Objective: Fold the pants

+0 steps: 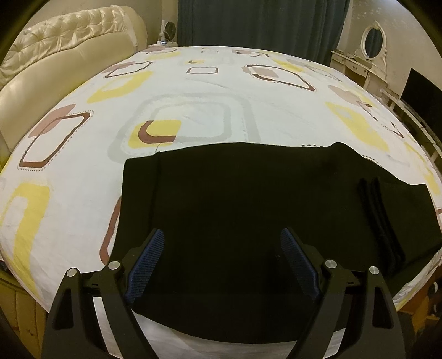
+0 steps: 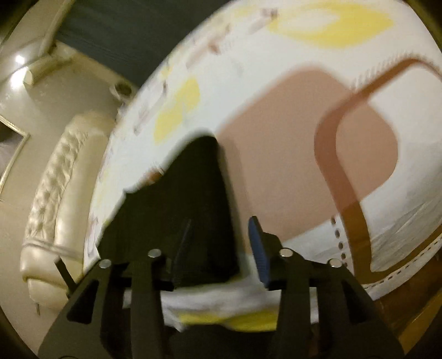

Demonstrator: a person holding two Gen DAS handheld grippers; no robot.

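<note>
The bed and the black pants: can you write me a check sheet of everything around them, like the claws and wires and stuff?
Surface: bed sheet, white with yellow, brown and grey squares, lying mostly smooth.
Job's things: black pants lying flat near the bed's front edge, with a ribbed band at one end.
Clutter: nothing seen on the bed.
Claws: left claw open above the pants, nothing between its pads; right claw open over the pants' edge, view blurred, no cloth seen pinched.
Cables: a wire by the small fan, too small to follow.
Surroundings: tufted cream headboard, dark curtain, white dresser with oval mirror, dark screen.
</note>
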